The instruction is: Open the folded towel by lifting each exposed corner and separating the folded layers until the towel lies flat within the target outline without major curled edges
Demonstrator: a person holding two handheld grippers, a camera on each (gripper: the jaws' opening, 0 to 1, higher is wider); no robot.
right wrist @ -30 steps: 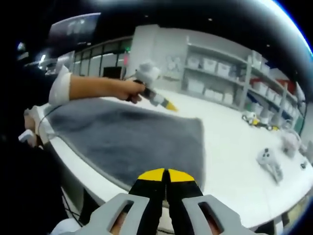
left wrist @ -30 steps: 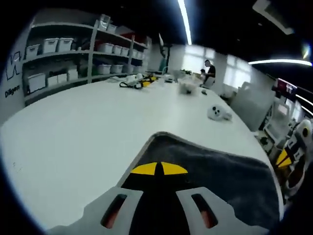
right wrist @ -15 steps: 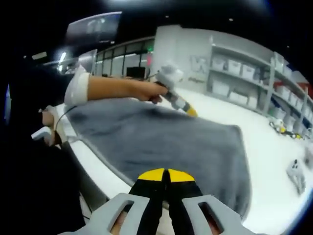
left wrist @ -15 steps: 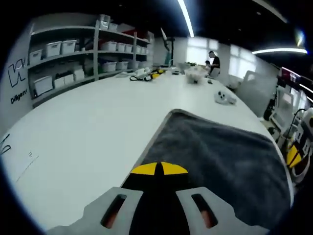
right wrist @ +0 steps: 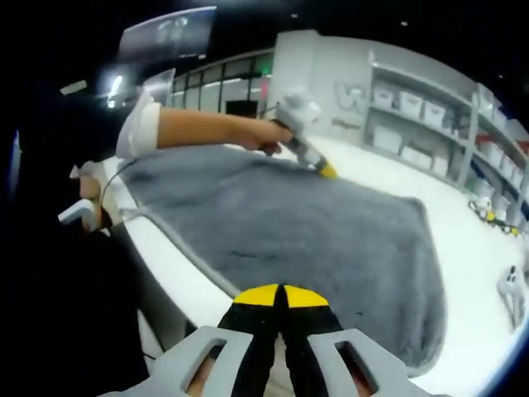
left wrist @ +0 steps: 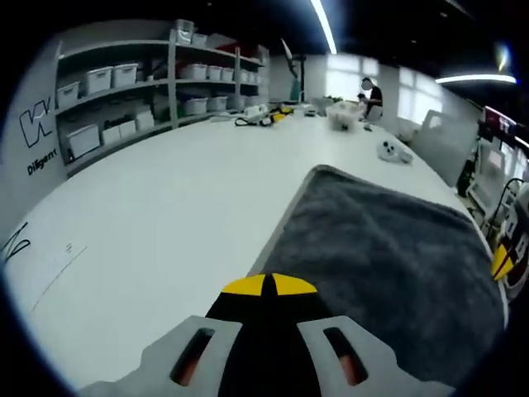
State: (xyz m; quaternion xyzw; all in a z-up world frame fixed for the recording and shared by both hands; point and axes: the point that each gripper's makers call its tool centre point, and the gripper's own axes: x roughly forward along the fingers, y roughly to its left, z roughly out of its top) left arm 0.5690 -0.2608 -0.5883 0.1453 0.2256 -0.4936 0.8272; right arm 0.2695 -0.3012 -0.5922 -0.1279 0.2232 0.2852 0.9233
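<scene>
You've got: 1 towel point(left wrist: 388, 273) | 1 counter point(left wrist: 165, 215) | 2 claws: left point(left wrist: 269, 285), right point(right wrist: 279, 295) | 1 shelf rack point(left wrist: 157, 83), 3 tiers | 1 white controller point(left wrist: 391, 150) | 1 seated person point(left wrist: 372, 93)

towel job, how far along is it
Mostly done: the grey towel lies spread in one layer on the white table, its far corner flat. In hand: nothing; the left gripper sits shut at the towel's near edge, and the right gripper is shut, off the table's edge. Left: checking edges; no target outline is visible.
</scene>
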